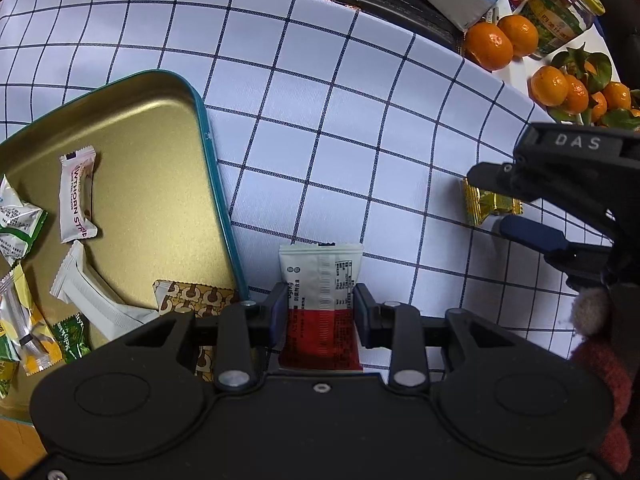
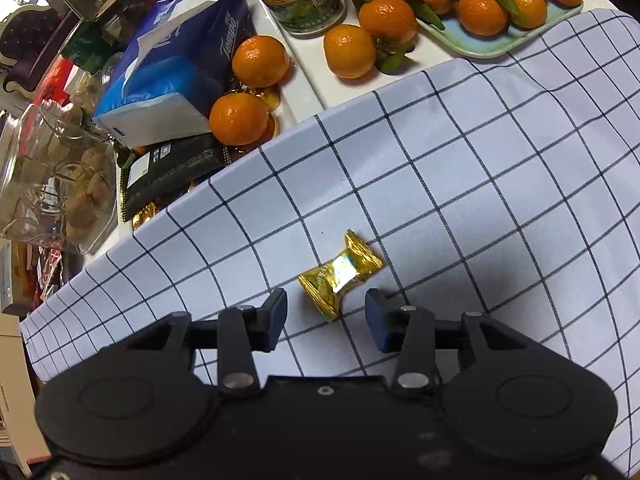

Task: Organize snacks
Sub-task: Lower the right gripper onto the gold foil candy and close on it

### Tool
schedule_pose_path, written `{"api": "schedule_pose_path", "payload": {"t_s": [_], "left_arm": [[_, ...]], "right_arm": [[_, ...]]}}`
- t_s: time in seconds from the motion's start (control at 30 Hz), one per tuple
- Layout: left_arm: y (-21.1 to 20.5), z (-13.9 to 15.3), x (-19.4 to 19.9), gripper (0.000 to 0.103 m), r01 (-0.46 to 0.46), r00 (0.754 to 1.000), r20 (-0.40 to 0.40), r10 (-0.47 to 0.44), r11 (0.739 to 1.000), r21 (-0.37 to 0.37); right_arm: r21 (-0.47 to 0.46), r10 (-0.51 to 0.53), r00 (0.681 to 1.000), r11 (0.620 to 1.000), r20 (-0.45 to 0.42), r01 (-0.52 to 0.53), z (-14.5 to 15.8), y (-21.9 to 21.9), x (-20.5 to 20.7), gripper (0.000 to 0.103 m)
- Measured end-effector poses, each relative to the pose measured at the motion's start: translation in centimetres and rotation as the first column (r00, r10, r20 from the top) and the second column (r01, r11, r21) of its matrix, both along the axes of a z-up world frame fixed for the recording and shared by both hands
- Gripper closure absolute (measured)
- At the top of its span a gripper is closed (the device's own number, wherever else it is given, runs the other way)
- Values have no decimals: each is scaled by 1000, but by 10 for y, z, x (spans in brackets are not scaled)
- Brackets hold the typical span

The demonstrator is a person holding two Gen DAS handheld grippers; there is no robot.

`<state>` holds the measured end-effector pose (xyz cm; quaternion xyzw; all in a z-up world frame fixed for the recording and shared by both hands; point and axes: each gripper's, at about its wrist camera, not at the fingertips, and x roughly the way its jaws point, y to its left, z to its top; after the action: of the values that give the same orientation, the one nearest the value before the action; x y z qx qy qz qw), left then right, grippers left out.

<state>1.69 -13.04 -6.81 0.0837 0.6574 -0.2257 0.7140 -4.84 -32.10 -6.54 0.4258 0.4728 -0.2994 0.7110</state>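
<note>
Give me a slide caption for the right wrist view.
Open right gripper poised over a gold-wrapped candy on the checked tablecloth.

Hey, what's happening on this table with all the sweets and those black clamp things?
A person is sorting snacks into a tin tray using two hand-held grippers. The left gripper is shut on a red and white packet, held just right of the tray, which already contains several wrapped snacks. The right gripper is open, its fingers either side of a gold candy lying on the checked cloth, not yet gripping it.
</note>
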Motion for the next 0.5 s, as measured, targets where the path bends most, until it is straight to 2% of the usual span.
{"api": "schedule_pose_path", "payload": {"t_s": [0.1,0.27,0.33,0.37,0.4,0.43,0.5], "left_arm": [[0,0,3,60,-2,1000,-1,2,1000,-5],[4,3,6,60,2,1000,-1,-2,1000,-14],[7,6,7,60,1,1000,3,-1,1000,-26],[8,8,7,60,2,1000,2,-2,999,-35],[9,10,7,60,3,1000,0,-2,999,-44],[10,13,7,60,2,1000,0,-2,999,-53],[12,18,6,60,4,1000,4,-3,998,-65]], "right_arm": [[-30,-19,1000,999,-1,19,-2,-1,5,49],[-65,-23,999,998,-36,21,-6,0,13,48],[-100,2,998,995,-62,-8,-6,5,18,52],[-122,19,996,992,-83,-29,-6,7,21,58],[-146,32,994,988,-108,-48,-6,10,22,73],[-158,53,990,985,-129,-73,-6,13,24,80],[-155,80,987,983,-137,-101,-6,15,24,85]]}}
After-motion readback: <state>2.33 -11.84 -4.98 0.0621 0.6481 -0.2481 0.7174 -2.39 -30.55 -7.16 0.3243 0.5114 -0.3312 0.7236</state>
